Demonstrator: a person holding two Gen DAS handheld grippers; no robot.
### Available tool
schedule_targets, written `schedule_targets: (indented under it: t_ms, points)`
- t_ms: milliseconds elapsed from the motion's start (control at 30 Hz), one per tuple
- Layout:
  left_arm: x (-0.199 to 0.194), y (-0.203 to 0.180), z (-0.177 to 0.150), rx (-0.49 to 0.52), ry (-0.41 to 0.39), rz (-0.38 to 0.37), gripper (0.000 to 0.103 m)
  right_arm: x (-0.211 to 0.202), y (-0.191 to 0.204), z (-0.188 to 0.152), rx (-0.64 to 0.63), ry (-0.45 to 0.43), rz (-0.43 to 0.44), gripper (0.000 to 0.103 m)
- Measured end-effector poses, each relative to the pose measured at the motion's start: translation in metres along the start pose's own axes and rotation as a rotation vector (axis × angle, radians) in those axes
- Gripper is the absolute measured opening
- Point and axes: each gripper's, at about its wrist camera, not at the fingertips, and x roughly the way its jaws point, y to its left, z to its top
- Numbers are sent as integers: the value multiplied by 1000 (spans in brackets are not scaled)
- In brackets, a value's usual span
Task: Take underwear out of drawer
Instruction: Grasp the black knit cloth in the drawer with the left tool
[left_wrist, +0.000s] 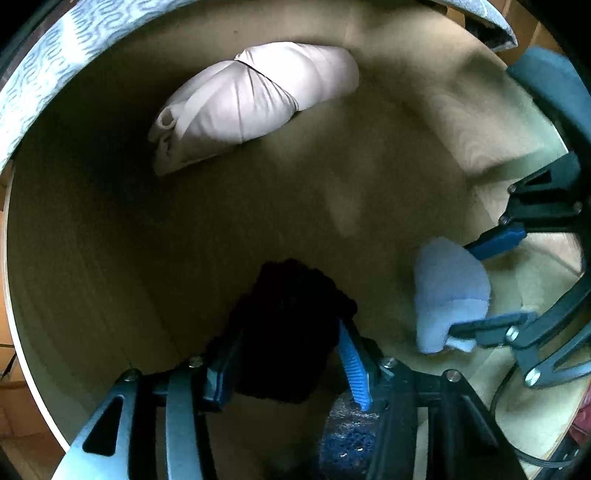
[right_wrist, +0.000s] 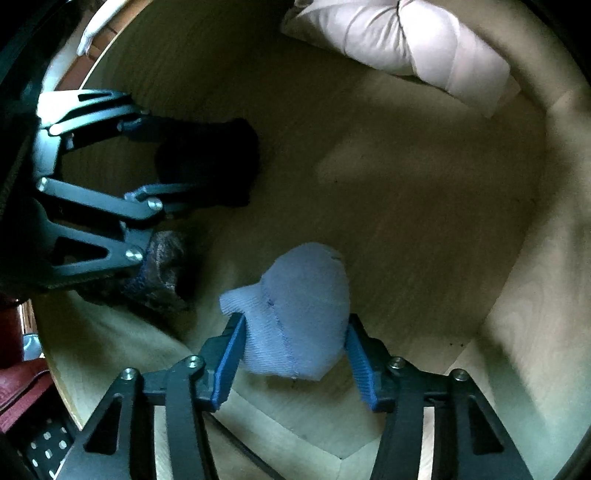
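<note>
I look down into a wooden drawer (left_wrist: 258, 214). A black rolled piece of underwear (left_wrist: 288, 291) sits between the fingers of my left gripper (left_wrist: 290, 332), whose pads press on both its sides. A light blue rolled piece of underwear (right_wrist: 303, 284) is squeezed between the blue pads of my right gripper (right_wrist: 295, 321). The right wrist view shows the left gripper (right_wrist: 207, 158) at the left, clamped on the black roll (right_wrist: 225, 155). In the left wrist view the right gripper (left_wrist: 461, 288) holds the blue roll (left_wrist: 443, 273) at the right.
A pale pink folded garment (left_wrist: 255, 103) lies at the drawer's far side. Under the left gripper rests a dark blue-grey patterned bundle (right_wrist: 162, 269). The drawer wall (right_wrist: 546, 258) rises at the right. Blue-and-white patterned cloth (left_wrist: 55, 66) borders the top left.
</note>
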Motion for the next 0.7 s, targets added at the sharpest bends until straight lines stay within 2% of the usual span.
schedule_targets:
  t_ms: [100,167,333,400,500,600,700]
  points:
    - [2,0,0,-8,1,-4,51,-12,0,0,-8,-24,-31,49]
    - [17,-2,14,-11,7,-3,53,-20,-1,1,-21,-40,-68,49]
    - [22,-7,15,3,31,27,56,-14,-1,7,21,-21,-92,54]
    - [23,-9,15,8,35,35,56,-11,0,9,32,-20,-90,69]
    - [23,-11,15,-3,36,28,57,-4,7,11,22,-10,-82,80]
    - [25,-12,17,-4,38,25,57,4,11,13,16,3,-114,79]
    - [23,-10,17,-8,37,21,57,15,14,9,51,22,-117,68]
